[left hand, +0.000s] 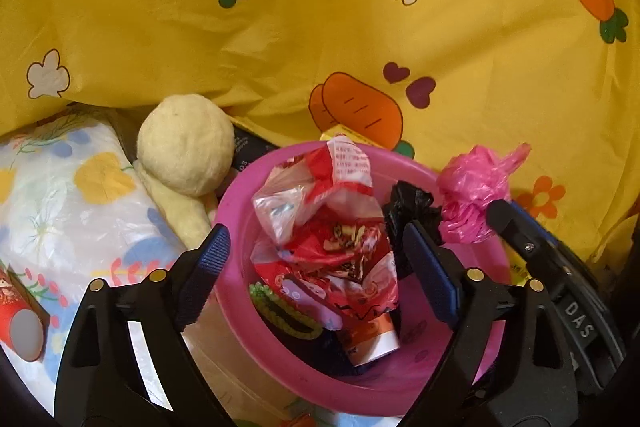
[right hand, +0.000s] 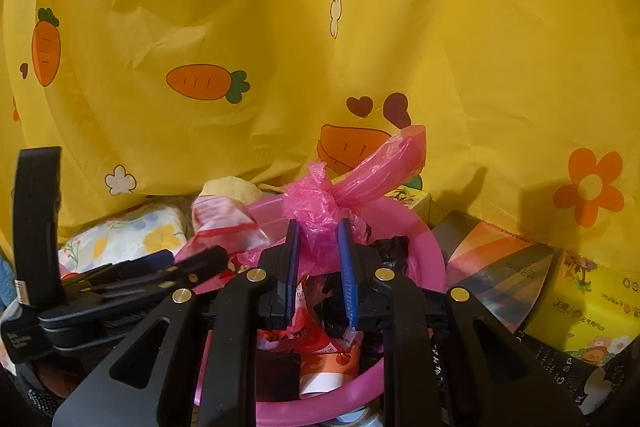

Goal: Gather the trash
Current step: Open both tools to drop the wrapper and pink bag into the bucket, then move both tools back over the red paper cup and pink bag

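Holding crumpled pink bag (right hand: 320,211), over pink basin (right hand: 432,251)

One pink basin (left hand: 236,291). Inside it: one clear-and-red plastic wrapper (left hand: 320,183), one red printed snack wrapper (left hand: 340,267), one crumpled black bag (left hand: 408,207), one green beaded hair tie (left hand: 280,311), one orange-and-white tube (left hand: 372,339). One knotted pink plastic bag (right hand: 332,211). Two grippers: left gripper (left hand: 316,267), right gripper (right hand: 319,275). One cream plush toy (left hand: 186,145). One floral tissue pack (left hand: 68,203). One yellow tissue box (right hand: 588,303). One striped box (right hand: 496,263). One red paper cup (left hand: 20,323). One yellow carrot-print cloth (left hand: 320,27).
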